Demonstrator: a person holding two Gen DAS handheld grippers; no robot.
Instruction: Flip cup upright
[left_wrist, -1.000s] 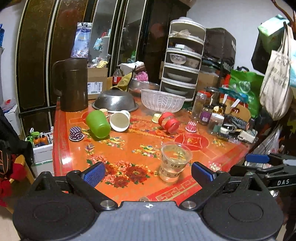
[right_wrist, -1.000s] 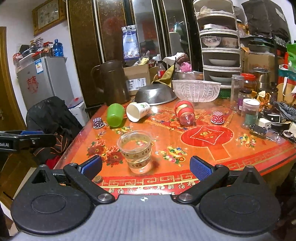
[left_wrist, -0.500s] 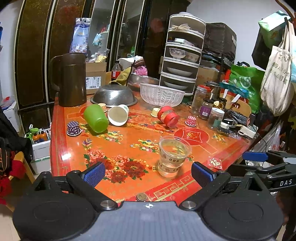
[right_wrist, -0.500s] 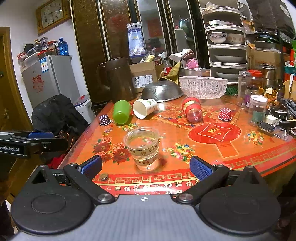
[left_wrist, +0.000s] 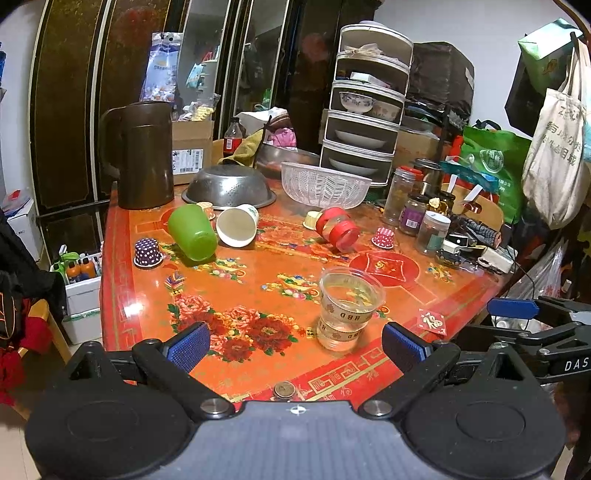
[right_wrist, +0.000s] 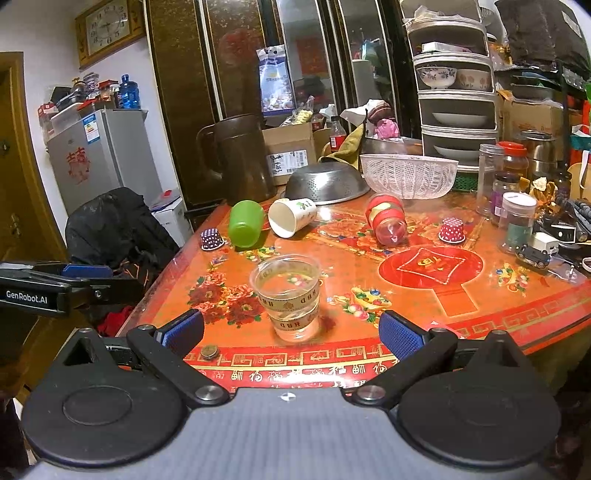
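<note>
jaws: both grippers spread, empty | clear cup (right_wrist: 286, 295) upright | table (right_wrist: 424, 295)

- Bare tabletop (right_wrist: 424, 295) is seen right of centre.
- The path toward the far green cup (right_wrist: 244, 223) is blocked by the clear plastic cup (right_wrist: 290, 295) at lower centre.

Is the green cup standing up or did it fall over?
Fallen over. The green cup lies on its side on the table, beside the tipped white paper cup.

Black tongs (left_wrist: 295, 343) (blue ribbed pads (left_wrist: 187, 346))
</note>
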